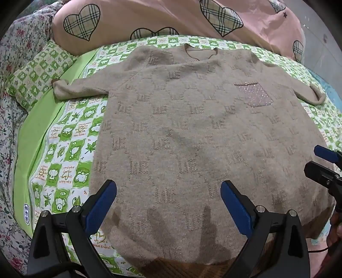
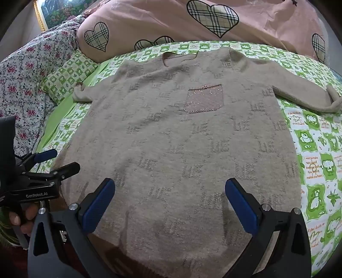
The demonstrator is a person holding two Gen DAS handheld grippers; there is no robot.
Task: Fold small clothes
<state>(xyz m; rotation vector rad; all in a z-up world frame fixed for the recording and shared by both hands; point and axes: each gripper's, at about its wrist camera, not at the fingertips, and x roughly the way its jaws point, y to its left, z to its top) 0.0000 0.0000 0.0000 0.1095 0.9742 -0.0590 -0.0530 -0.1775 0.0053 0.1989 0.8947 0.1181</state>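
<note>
A small beige knit sweater (image 1: 192,132) lies flat, front up, on the green checked bed sheet (image 1: 70,136). Both sleeves are spread out, the neckline is at the far side, and a sparkly pink chest pocket (image 1: 254,94) shows. My left gripper (image 1: 168,205) is open and empty above the sweater's hem. The right gripper (image 1: 320,162) shows at the right edge of that view. In the right wrist view the sweater (image 2: 181,149) and pocket (image 2: 204,98) fill the middle. My right gripper (image 2: 170,203) is open and empty over the hem. The left gripper (image 2: 57,159) is at the left, open.
A pink quilt with plaid hearts (image 1: 171,19) is heaped at the far side of the bed. A floral blanket (image 1: 10,107) and a green checked pillow (image 1: 36,74) lie on the left. The sheet (image 2: 316,162) lies bare right of the sweater.
</note>
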